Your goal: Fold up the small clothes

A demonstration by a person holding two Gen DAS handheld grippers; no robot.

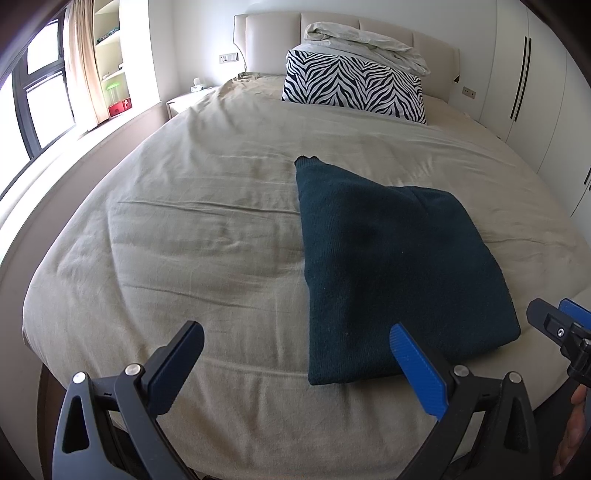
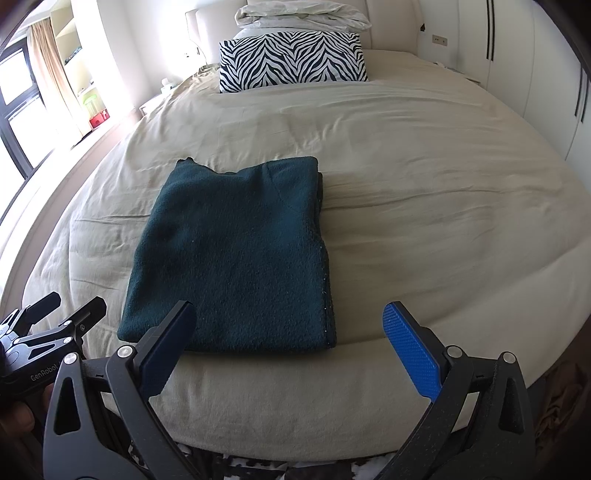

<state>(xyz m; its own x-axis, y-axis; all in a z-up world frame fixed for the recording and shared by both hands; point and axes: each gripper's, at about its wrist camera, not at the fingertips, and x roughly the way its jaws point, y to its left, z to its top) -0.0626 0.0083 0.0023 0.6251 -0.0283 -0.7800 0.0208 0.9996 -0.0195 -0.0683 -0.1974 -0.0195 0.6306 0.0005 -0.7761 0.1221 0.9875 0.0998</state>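
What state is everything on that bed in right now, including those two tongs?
Left tongs: open, holding nothing, at the near edge of the bed.
Right tongs: open, holding nothing.
Dark green garment: folded, lying flat on the bed, untouched.
Zebra pillow: propped at the headboard.
White duvet: bundled up behind the pillow.
Bed cover: spread out, lightly wrinkled.

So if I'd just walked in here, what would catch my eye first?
Probably the dark green folded sweater, lying flat on the beige bedspread near the foot of the bed. Next, the zebra-print pillow at the headboard end, with a crumpled white duvet heaped on top. Nearest you, the left gripper and right gripper hover open, holding nothing.
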